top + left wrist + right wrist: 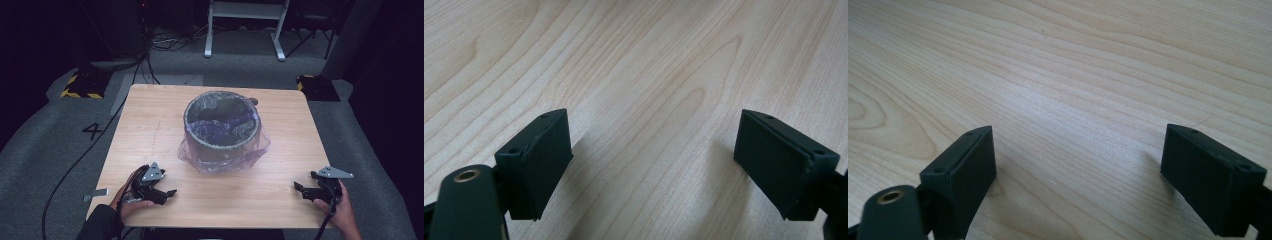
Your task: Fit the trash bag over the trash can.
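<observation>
A dark round bin [222, 131] lined with a clear purple-tinted plastic bag stands in the middle of the wooden table [150, 125]; the bag's skirt spreads around its base. My left gripper [167, 194] rests at the table's front left, well short of the bin, held by a hand. In the left gripper view its jaws stand wide apart, open [654, 170], with bare wood between them. My right gripper [299, 189] sits at the front right near the table's edge. It too is open [1078, 175], over bare wood.
Grey carpet surrounds the table, with a black cable [75, 165] running along the floor at the left. White frame legs [245, 25] stand behind, and yellow-black striped blocks [80, 87] sit at the far corners.
</observation>
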The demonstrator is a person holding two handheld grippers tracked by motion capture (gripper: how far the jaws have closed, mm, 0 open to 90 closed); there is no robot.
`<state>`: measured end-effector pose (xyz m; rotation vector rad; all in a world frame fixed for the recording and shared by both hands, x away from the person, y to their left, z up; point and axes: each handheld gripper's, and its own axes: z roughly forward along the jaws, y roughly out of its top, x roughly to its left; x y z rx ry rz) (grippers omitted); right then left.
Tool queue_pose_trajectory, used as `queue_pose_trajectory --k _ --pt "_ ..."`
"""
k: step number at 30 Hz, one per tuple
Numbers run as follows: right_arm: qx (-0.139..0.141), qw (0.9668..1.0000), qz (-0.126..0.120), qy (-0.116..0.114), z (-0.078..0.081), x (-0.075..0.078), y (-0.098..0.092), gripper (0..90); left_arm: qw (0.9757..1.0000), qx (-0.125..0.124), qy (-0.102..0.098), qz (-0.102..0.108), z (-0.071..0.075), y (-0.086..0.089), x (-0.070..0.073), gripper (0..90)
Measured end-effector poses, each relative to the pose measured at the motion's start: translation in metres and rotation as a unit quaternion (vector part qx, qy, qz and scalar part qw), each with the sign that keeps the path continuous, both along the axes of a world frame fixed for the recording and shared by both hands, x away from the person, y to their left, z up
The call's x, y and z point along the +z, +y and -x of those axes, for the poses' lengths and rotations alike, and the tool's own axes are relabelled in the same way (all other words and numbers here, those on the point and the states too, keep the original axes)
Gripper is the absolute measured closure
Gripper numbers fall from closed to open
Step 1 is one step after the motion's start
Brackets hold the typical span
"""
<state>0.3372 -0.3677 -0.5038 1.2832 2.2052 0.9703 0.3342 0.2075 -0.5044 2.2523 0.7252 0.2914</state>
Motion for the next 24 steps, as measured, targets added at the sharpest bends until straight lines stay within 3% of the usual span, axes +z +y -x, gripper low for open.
queue_pose_trajectory --k 24 --pt "-0.006 1.0 0.0 0.0 -0.0001 0.0 0.0003 14.4 1.0 -0.005 0.0 -0.001 -0.0016 -0.0002 0.0001 14.8"
